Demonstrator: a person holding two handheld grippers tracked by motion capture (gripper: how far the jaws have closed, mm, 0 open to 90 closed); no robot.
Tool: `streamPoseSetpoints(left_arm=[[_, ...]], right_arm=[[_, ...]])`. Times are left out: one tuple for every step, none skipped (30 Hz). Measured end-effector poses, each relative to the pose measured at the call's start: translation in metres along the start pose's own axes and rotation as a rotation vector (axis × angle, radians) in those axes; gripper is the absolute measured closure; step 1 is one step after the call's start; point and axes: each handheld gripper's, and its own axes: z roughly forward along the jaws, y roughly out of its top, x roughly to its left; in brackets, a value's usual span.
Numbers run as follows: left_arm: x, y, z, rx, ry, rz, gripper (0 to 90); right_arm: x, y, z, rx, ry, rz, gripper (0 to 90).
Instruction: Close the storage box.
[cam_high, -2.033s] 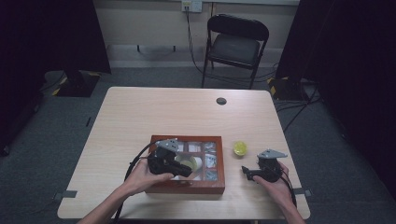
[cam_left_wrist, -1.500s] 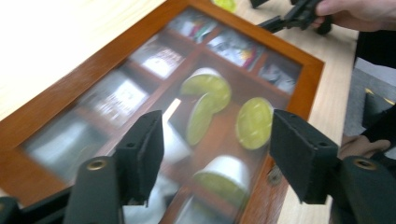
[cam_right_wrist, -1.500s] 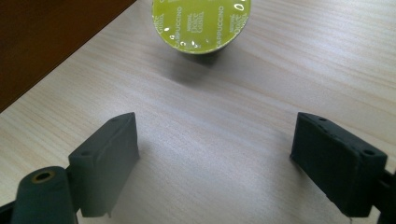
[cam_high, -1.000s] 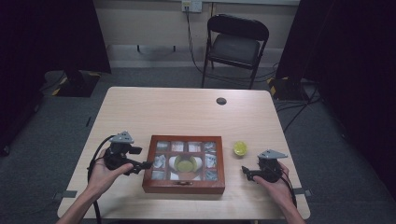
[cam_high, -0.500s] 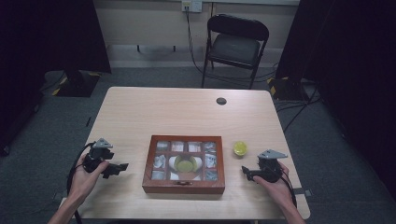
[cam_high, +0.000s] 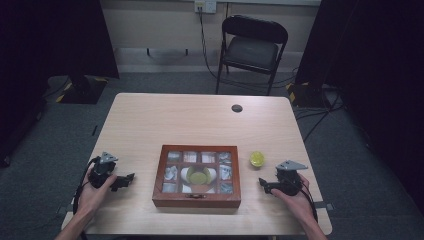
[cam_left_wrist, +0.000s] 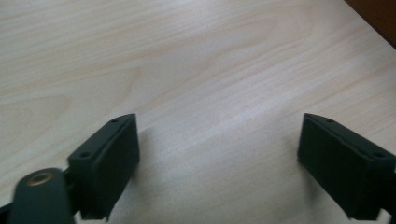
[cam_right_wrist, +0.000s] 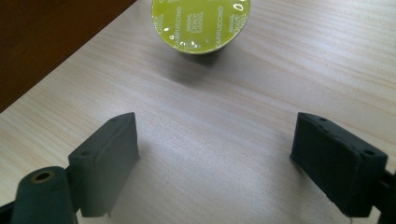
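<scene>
A brown wooden box with small compartments sits near the table's front middle. A green capsule lies in its centre compartment, with white packets around it. A second green capsule stands on the table right of the box. My left gripper rests low over bare table left of the box. Its jaws have just been opening and nothing is between them. My right gripper is open and empty right of the box, pointing at the loose capsule a short way ahead.
The box's brown wall runs along the left of the right gripper view. A black round plug sits in the tabletop at the back. A folding chair stands behind the table. Cables trail from both grippers over the front edge.
My left gripper has moved left from over the box and come down to the table's front left, leaving a green capsule in the box. The right gripper has stayed still.
</scene>
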Motion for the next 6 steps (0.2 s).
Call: streamPoseSetpoints(left_arm=[[0.0006,-0.0025,0.0022,-0.019,0.003,0.002,3.1],[0.0000,-0.0024,0.0026,-0.017,0.007,-0.008,0.0],[-0.0001,-0.0024,0.0026,-0.017,0.008,-0.009,0.0],[-0.0003,-0.0024,0.0025,-0.016,0.010,-0.010,0.0],[-0.0007,-0.0025,0.0025,-0.017,0.012,-0.014,0.0],[-0.0007,-0.0026,0.0026,-0.017,0.012,-0.018,0.0]], right_arm=[[0.0000,0.0000,0.0000,0.000,0.000,0.000,14.1],[0.0001,0.0000,0.0000,0.000,0.000,0.001,14.0],[0.0002,-0.0001,-0.0001,0.000,-0.001,0.002,14.1],[0.0003,-0.0002,-0.0001,-0.001,-0.002,0.002,14.0],[0.0003,-0.0002,-0.0001,-0.001,-0.003,0.003,14.0],[0.0005,-0.0002,-0.0002,0.000,-0.005,0.005,13.7]])
